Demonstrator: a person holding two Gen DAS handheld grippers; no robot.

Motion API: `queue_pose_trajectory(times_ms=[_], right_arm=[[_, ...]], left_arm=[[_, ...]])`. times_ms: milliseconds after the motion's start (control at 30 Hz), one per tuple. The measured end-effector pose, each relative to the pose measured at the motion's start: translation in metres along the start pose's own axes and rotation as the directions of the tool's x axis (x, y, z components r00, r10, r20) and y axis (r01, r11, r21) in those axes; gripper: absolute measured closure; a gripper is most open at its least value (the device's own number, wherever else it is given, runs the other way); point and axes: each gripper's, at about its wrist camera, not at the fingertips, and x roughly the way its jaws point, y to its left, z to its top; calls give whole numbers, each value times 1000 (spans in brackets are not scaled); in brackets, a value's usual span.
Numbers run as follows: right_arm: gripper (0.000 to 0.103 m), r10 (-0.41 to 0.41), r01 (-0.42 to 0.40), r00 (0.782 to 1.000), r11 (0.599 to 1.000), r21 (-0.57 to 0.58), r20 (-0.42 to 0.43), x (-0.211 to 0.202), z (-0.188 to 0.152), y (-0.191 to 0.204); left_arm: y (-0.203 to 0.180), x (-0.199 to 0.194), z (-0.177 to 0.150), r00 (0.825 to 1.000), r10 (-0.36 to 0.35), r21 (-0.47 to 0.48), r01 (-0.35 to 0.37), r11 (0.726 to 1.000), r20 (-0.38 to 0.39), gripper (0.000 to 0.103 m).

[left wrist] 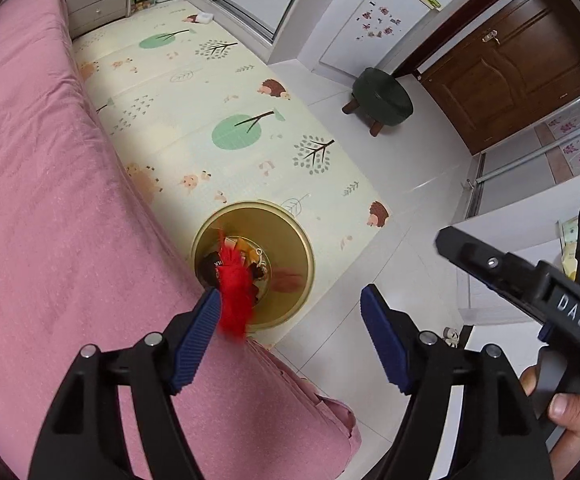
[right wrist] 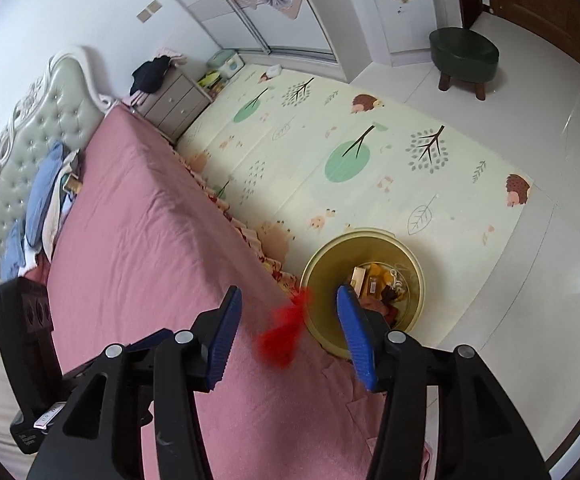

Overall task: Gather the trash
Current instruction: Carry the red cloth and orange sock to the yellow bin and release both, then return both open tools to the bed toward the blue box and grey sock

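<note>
A gold round trash bin (left wrist: 290,248) stands on the floor mat beside the bed, with several pieces of trash in its bottom; it also shows in the right wrist view (right wrist: 330,264). A red fluffy piece (left wrist: 234,292) is in the air, blurred, next to my left gripper's left finger and above the bin's edge; the right wrist view shows it (right wrist: 284,328) over the bed's edge. My left gripper (left wrist: 290,312) is open and holds nothing. My right gripper (right wrist: 288,316) is open and empty above the bed's edge, and its body shows in the left wrist view (left wrist: 530,284).
A pink bed (left wrist: 50,220) fills the left. A patterned play mat (left wrist: 230,112) covers the floor. A green stool (left wrist: 382,98) stands near a brown door (left wrist: 510,68). Drawers (right wrist: 174,104) and clothes (right wrist: 46,196) are at the bed's head.
</note>
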Motion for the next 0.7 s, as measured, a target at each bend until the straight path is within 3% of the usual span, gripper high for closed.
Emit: queue_pose_trajectory(times_ms=[367,700], right_arm=[[54,40,-41,999,998,-54,-25,0,-10,34],[54,101,-132,986,962,-238,-135,16,-74,131]], left_arm=[[34,-27,-19,999,33,-80,-30,996,33,30],[108,-93,-86,990,92,-231,-65,971,110,30]])
